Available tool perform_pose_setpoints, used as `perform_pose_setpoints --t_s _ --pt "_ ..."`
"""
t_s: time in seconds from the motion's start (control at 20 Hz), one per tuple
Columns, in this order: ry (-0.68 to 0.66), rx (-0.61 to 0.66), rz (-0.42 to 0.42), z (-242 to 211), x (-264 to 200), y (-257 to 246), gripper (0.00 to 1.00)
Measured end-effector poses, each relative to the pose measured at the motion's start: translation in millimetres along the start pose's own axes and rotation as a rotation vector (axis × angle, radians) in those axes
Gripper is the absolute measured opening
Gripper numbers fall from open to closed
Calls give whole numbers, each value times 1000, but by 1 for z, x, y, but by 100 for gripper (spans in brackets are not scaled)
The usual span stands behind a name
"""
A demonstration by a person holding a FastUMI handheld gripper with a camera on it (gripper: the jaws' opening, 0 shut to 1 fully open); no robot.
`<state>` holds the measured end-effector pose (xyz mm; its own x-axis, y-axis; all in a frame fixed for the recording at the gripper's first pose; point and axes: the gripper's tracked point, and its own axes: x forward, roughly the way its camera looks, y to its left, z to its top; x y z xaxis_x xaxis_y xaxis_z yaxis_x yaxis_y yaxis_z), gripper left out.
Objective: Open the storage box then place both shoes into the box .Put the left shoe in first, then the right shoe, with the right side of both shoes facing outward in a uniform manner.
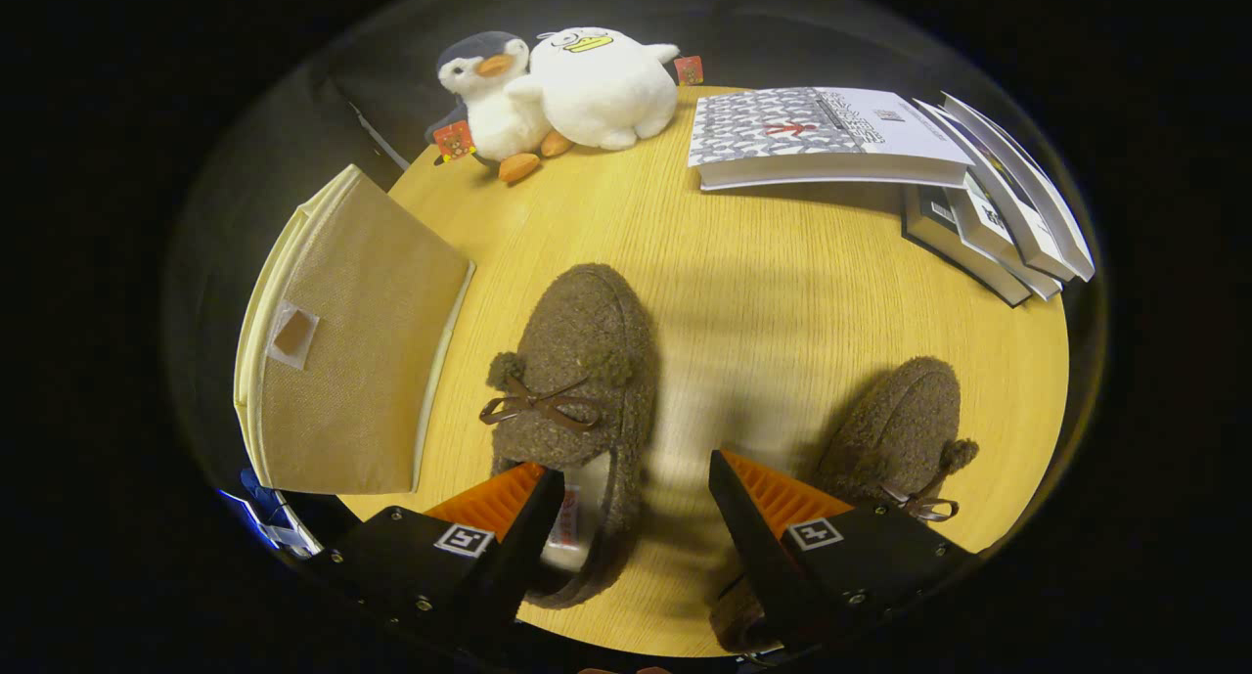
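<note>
Fingers: spread apart, holding nothing; gripper hangs over near edge of the round table, one fingertip over the heel opening of the nearer shoe.
Left-hand shoe: fuzzy brown slipper with a bow and pompoms, toe pointing away from me toward the table middle, heel at the near edge, partly between my fingers.
Right-hand shoe: same fuzzy brown make, by the table's near right edge, just outside my right finger, heel hidden under it.
Which is the left foot: cannot tell for sure from here.
Storage box: tan fabric, at the table's left edge, hanging partly over it; small clear tab pocket on the face; looks shut or folded flat, lid not lifted.
Step in hand: my guess, box still needs opening first, so shoes wait.
How to do it well: swing over to the box, pinch the lid edge on the table-centre side, lift slowly so the soft box does not slide off the edge.
Handling: shoes soft, will squash; grip heel rim firmly.
Clutter: two plush toys at far edge, books at far right, well apart.
</note>
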<state>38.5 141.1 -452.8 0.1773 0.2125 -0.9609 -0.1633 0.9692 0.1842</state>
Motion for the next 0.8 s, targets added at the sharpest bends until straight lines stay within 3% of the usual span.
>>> perform_pose_setpoints --t_s 0.05,0.1,0.15,0.2,0.25,0.3,0.35,0.4,0.45,0.8 --pt "21 -7 2 0 3 -2 93" --pt "45 -3 2 -5 9 -5 84" --pt "62 8 6 -7 12 -6 72" --pt "76 23 40 -7 16 0 52" --pt "85 40 64 -7 14 5 45" --pt "84 42 65 -5 13 7 18" --pt "86 21 74 -5 12 9 10" --pt "74 14 55 -2 12 6 12" --pt "70 15 70 -4 10 9 1" --pt "22 21 123 7 -34 29 1"
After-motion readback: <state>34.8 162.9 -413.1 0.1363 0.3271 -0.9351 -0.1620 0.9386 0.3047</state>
